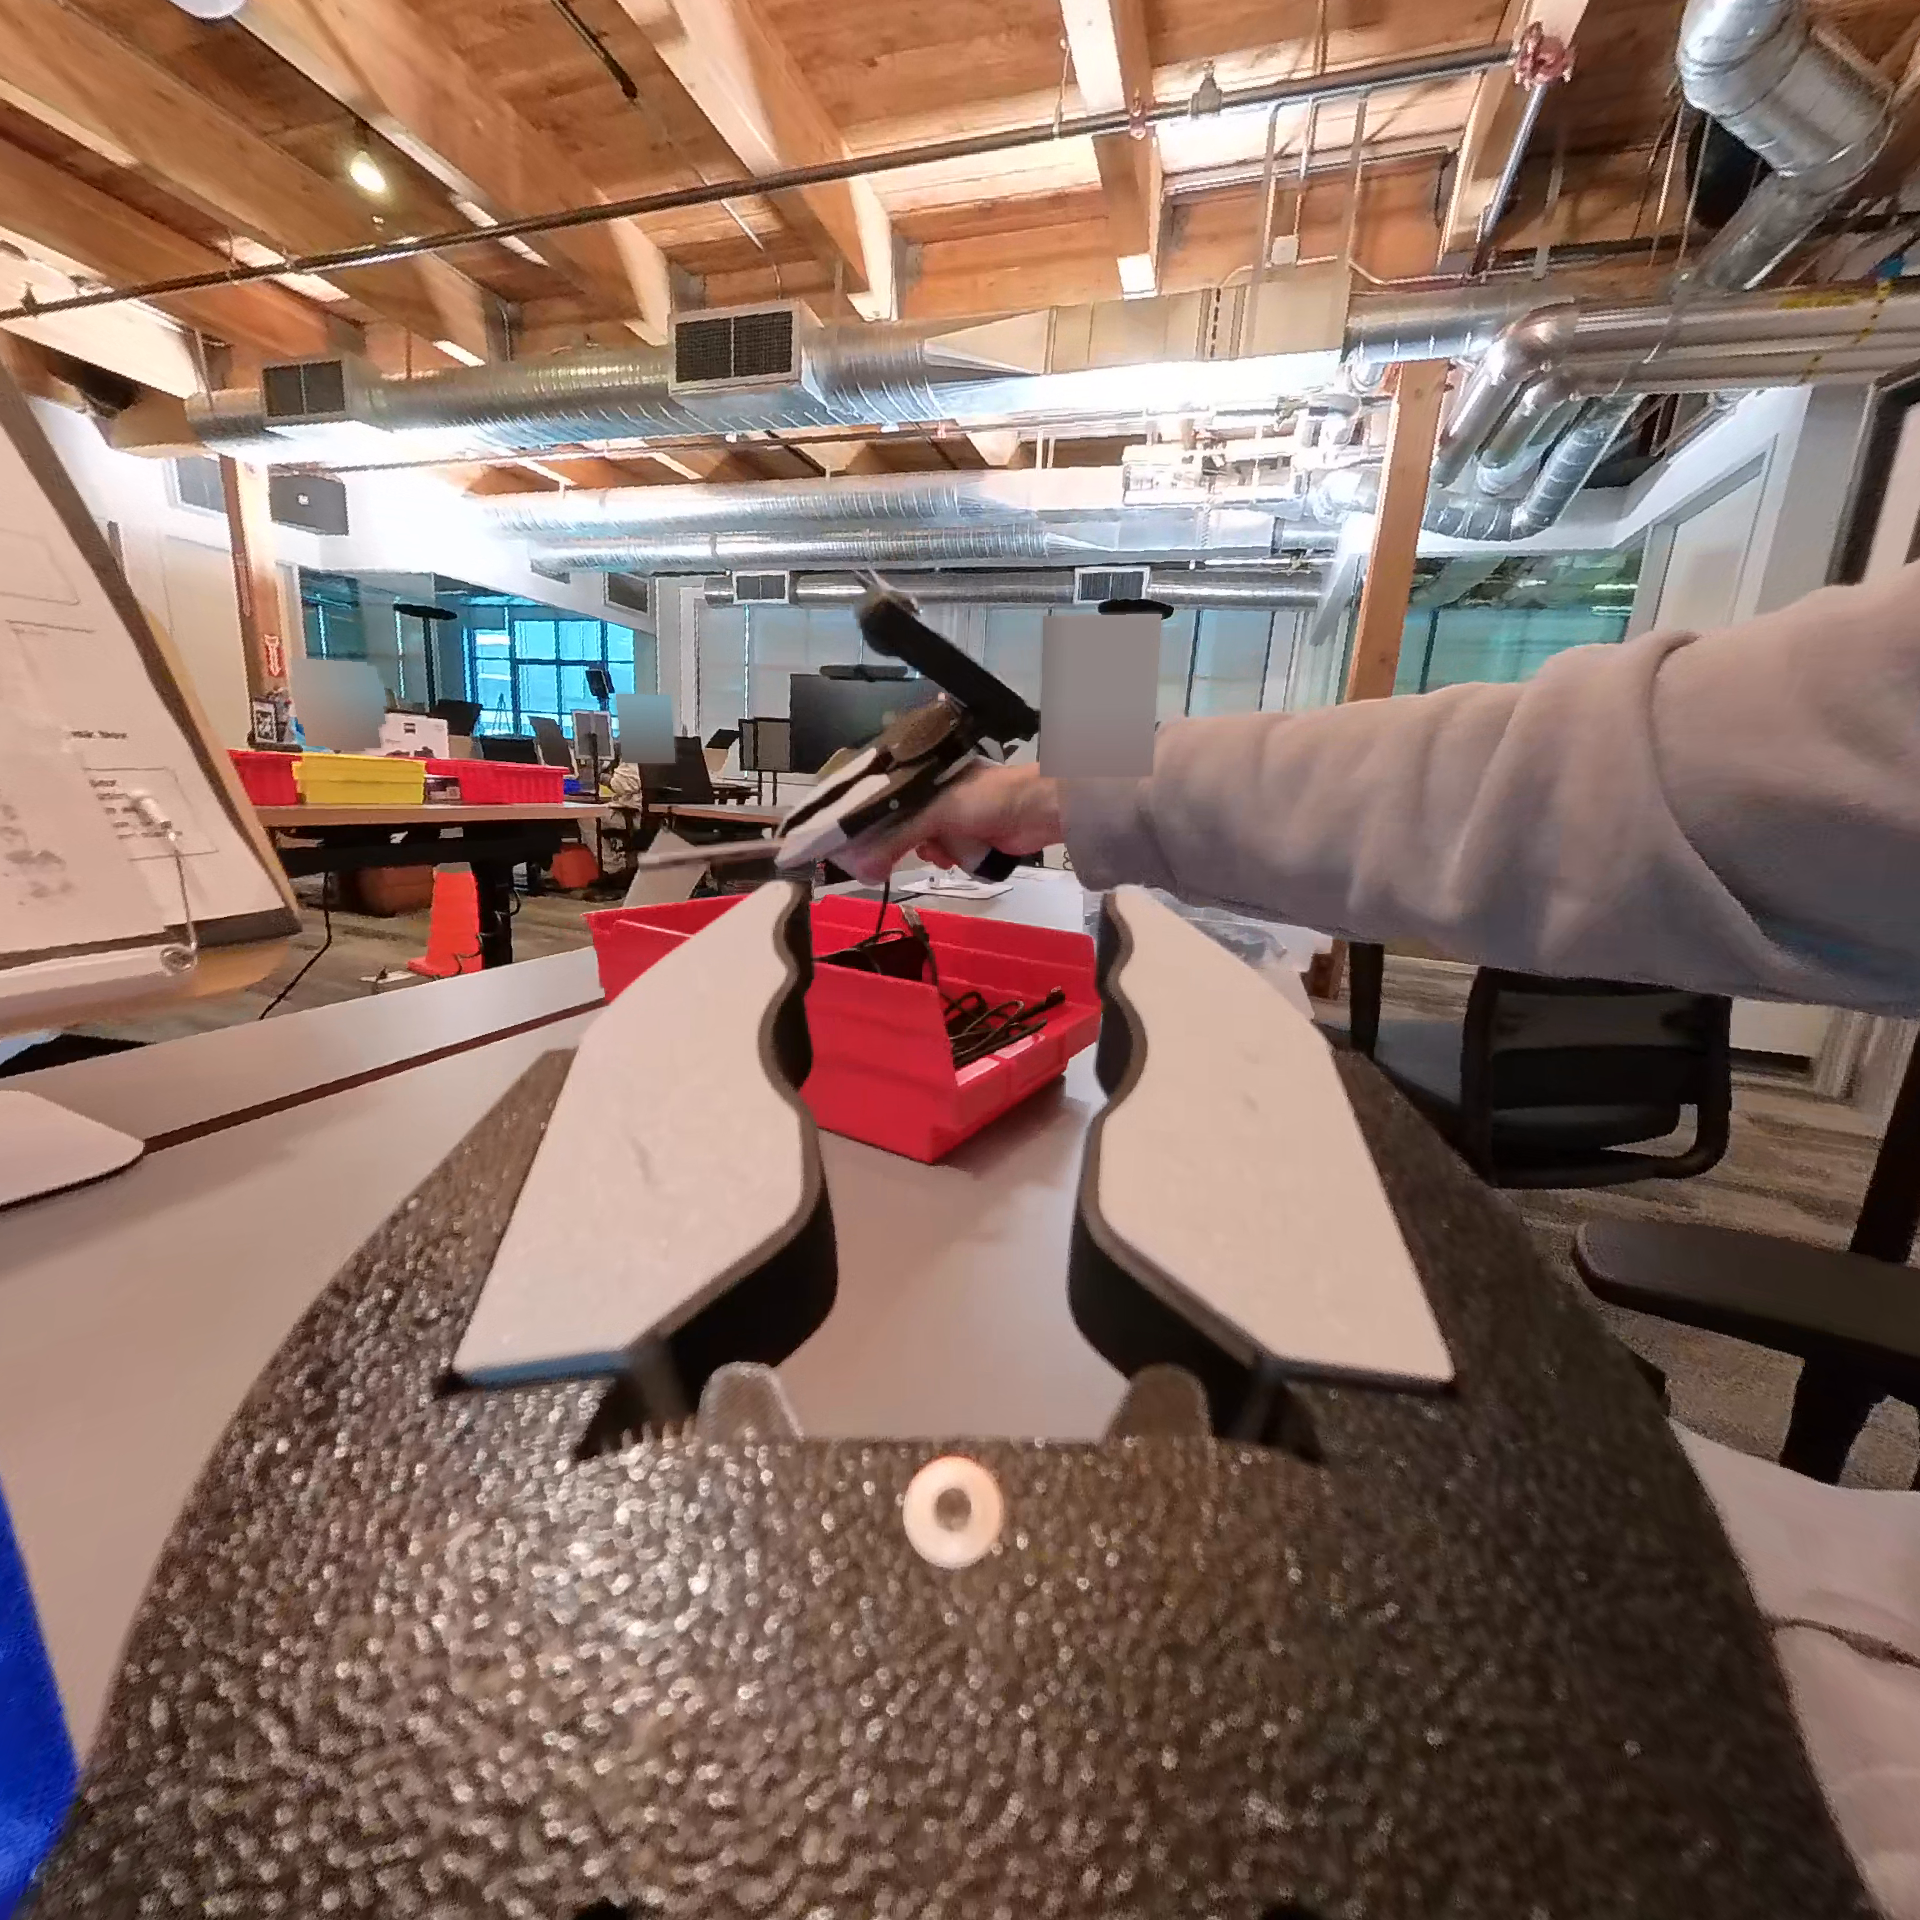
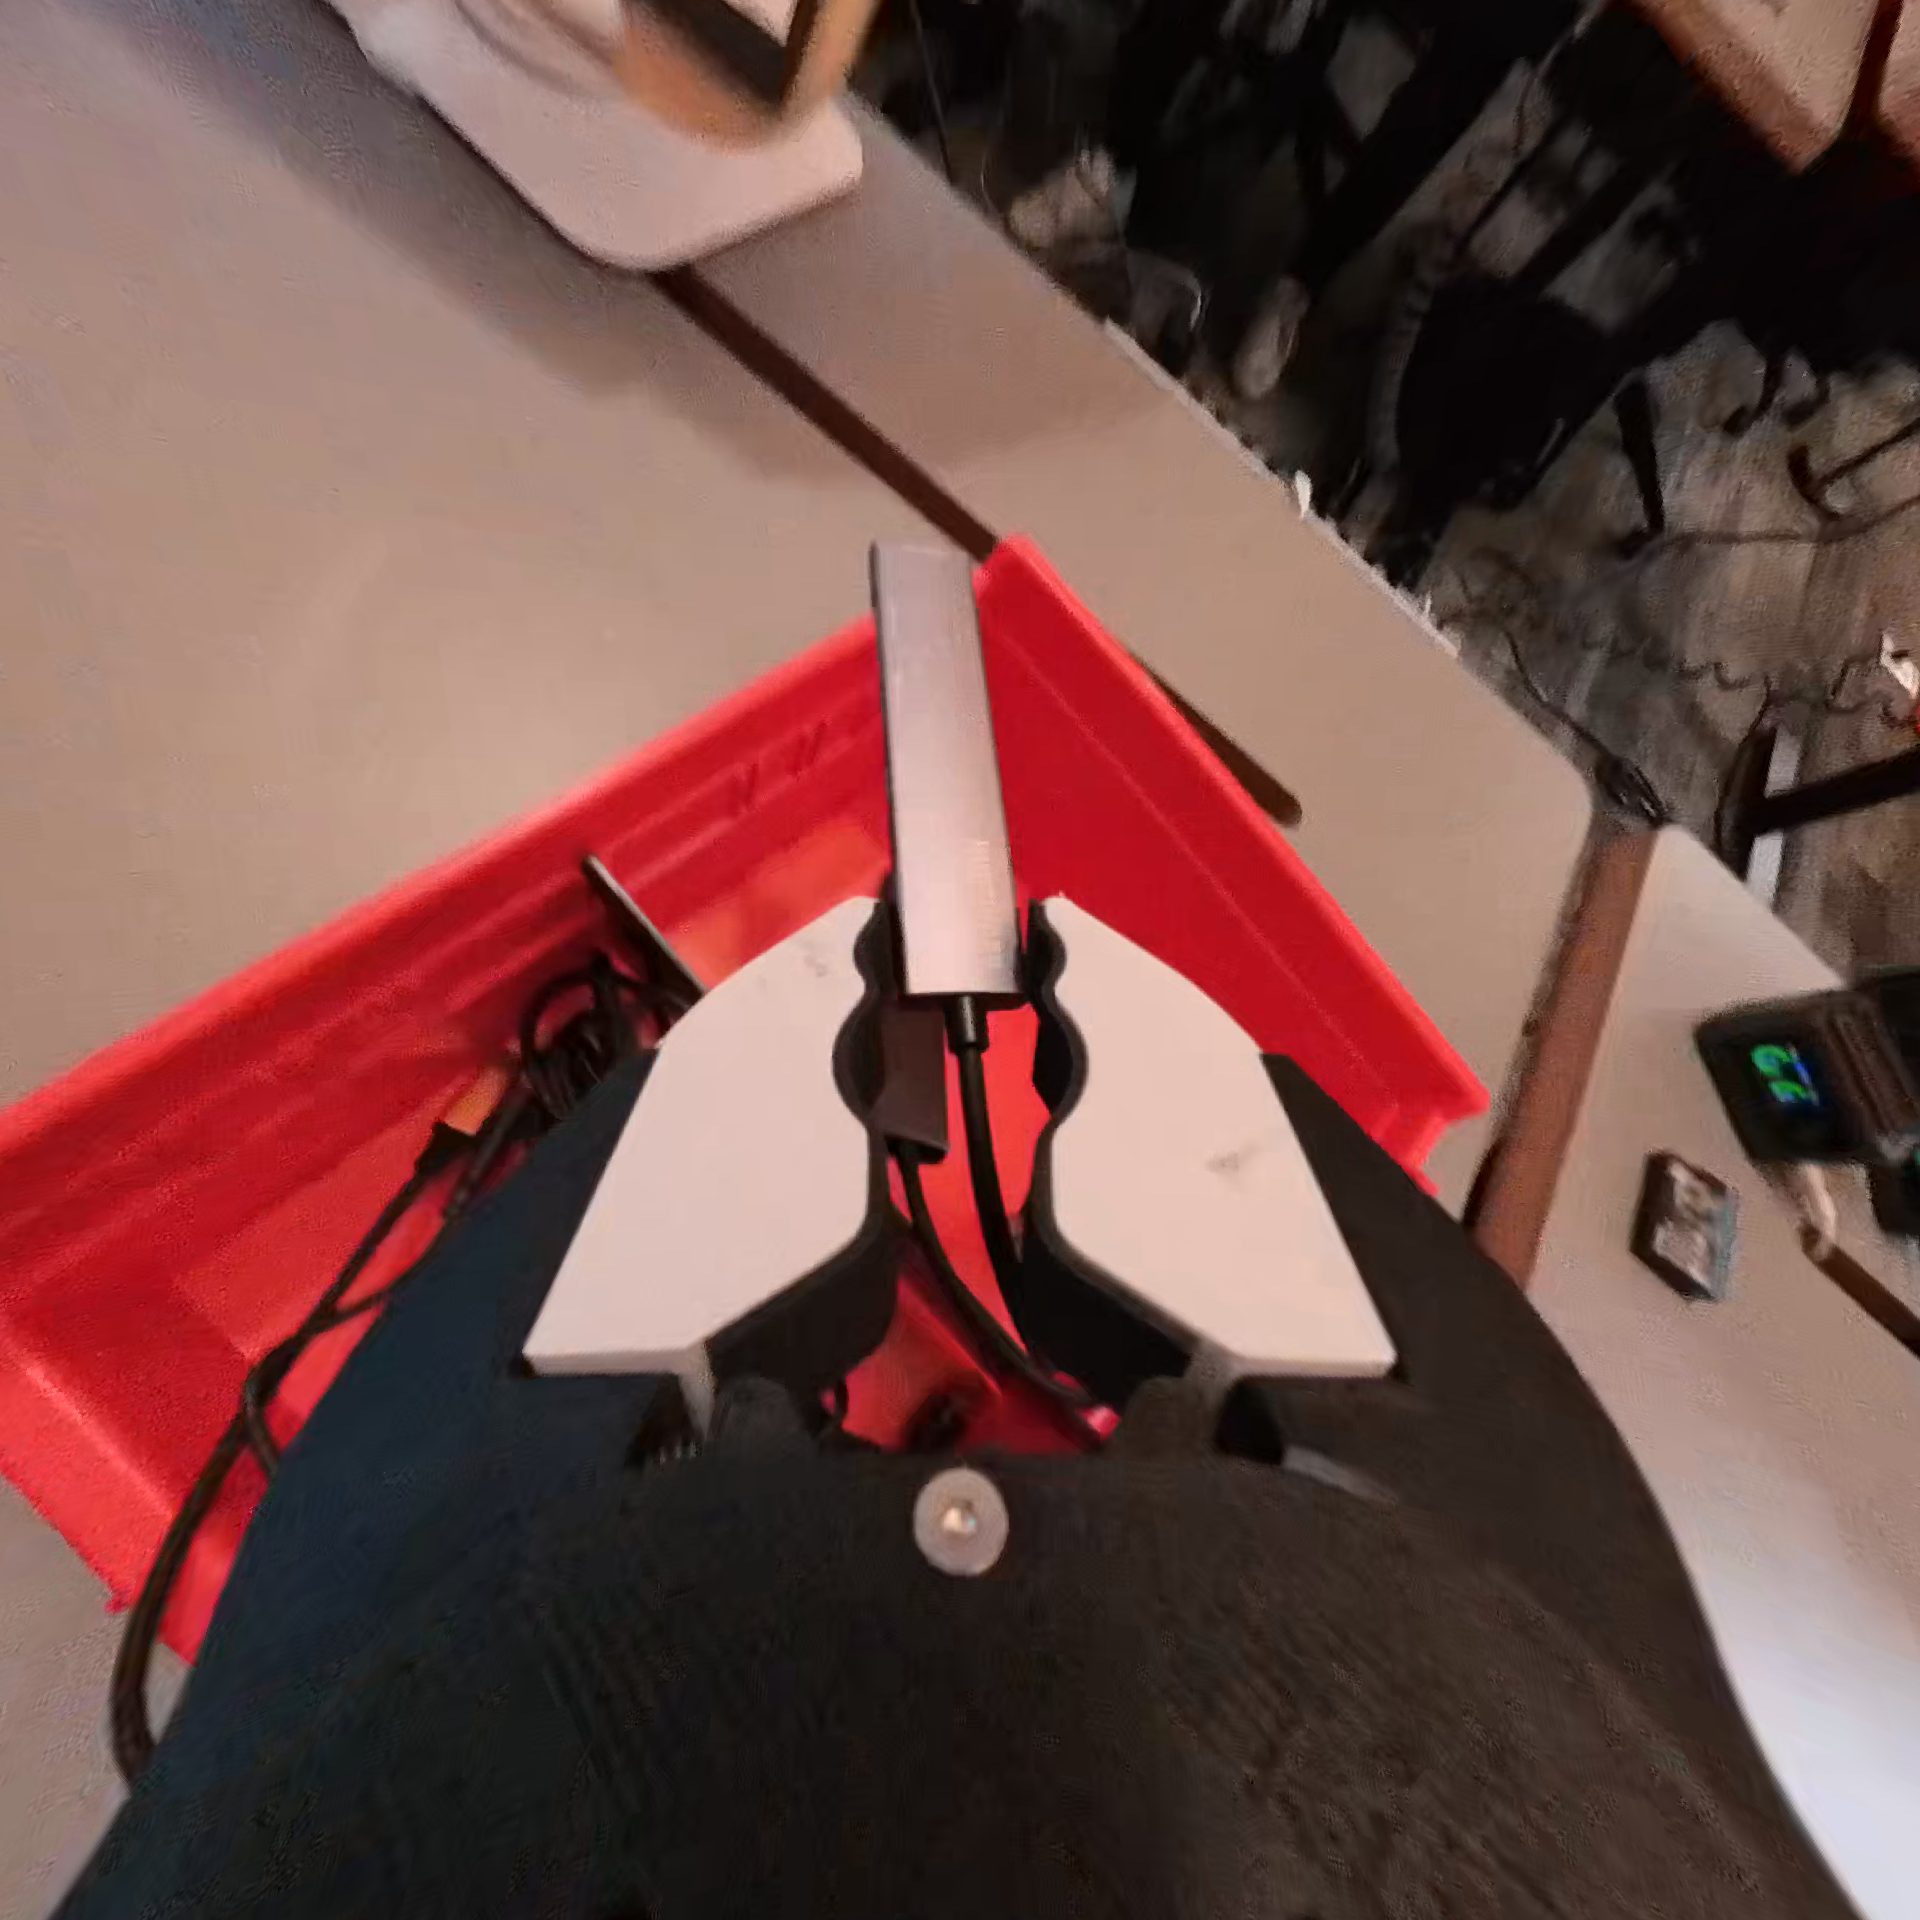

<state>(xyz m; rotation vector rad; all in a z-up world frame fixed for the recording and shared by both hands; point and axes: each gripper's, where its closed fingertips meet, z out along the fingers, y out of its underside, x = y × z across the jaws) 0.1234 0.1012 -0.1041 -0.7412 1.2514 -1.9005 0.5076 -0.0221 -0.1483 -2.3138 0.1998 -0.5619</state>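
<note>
Left jaws: the left gripper (image 1: 951, 1049) has its fingers spread wide with nothing between them, hanging over the grey table (image 1: 260, 1195)
Right jaws: the right gripper (image 2: 956, 971) is closed on the near end of a flat silver adapter (image 2: 940, 769), both fingertips pressed against its sides
Adapter: it sticks straight out past the right fingertips, above the far corner of the red bin (image 2: 312, 1039); a black cable (image 2: 982, 1122) leaves its near end and runs back between the right fingers
Second plug: a small dark connector (image 2: 909, 1081) lies in the gap just left of that cable
Bin: directly under the right jaws, and ahead of the left jaws just beyond their tips (image 1: 935, 1049)
Bin contents: coiled black cords (image 2: 561, 1029) to the left of the right jaws
Right hand: seen from the left view, above and beyond the left fingertips, a hand (image 1: 977, 826) in a grey sleeve (image 1: 1455, 800) holds the right gripper over the bin
Side items: a small display unit (image 2: 1808, 1060) far right of the right jaws on another table
</note>
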